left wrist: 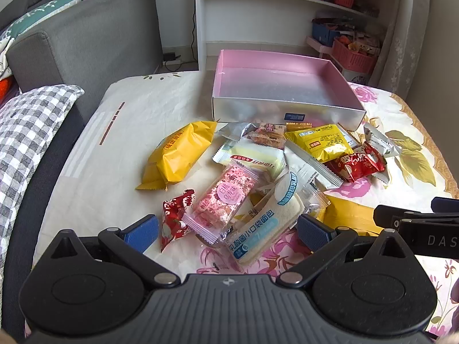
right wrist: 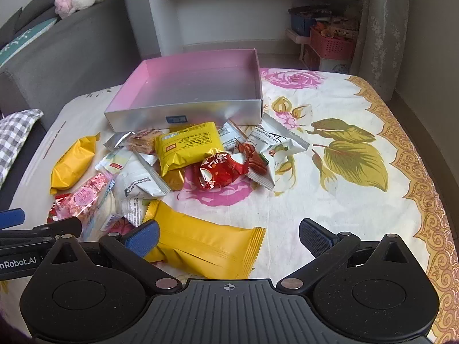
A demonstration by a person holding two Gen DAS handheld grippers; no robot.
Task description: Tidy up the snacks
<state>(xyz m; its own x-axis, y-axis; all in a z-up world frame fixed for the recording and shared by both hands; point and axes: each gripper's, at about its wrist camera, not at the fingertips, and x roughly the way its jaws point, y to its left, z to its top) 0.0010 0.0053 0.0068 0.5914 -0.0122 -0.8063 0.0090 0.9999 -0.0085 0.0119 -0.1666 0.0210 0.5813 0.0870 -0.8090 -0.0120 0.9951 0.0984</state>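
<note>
Pink inside and silver outside, the shallow box (left wrist: 287, 86) sits empty at the far side of the floral-clothed surface (left wrist: 129, 109) in the left wrist view, with the heap of snacks (left wrist: 258, 157) loose in front of it. The left gripper (left wrist: 228, 230) hovers low at the near edge of the heap, its fingers spread wide and holding nothing; between them lie a pink speckled bar (left wrist: 223, 200) and a clear-wrapped white bread packet (left wrist: 264, 223), with a small red packet (left wrist: 175, 218) just left.

In the right wrist view the right gripper (right wrist: 229, 236) is likewise wide open and empty, and a long yellow packet (right wrist: 206, 243) lies between its fingers, nearer the left one. A red candy (right wrist: 222, 169) and a pecan packet (right wrist: 272, 149) lie farther off, near the box (right wrist: 183, 114).

Judged from the empty box, sorting has barely begun and this is the first reach. Next, each gripper would need to descend, close on a single wrapper without snagging its neighbours, then lift over the box wall.
</note>
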